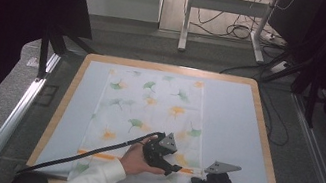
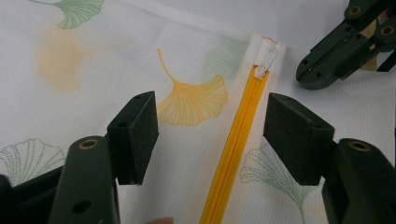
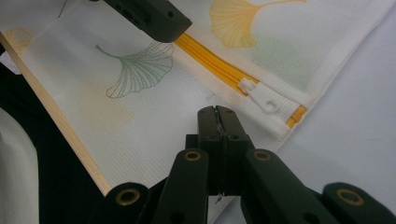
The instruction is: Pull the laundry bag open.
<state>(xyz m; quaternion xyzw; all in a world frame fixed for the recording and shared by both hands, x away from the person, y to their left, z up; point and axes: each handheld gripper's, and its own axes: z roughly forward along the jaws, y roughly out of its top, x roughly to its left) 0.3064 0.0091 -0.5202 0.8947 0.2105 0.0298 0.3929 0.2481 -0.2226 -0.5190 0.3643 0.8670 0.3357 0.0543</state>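
My left tongs (image 2: 210, 135) gape over the limp mesh bag's (image 2: 84, 93) yellow zipper (image 2: 236, 140), right tongs (image 3: 218, 116) closed empty; its small white pull tab (image 3: 261, 98) looks the best hold.

White mesh laundry bag (image 1: 151, 120) with green and orange ginkgo leaf print is laid flat on the pale surface (image 1: 231, 124). Its orange zipper (image 2: 233, 144) is closed, with the white pull tab (image 3: 261, 98) lying at the bag's right edge.
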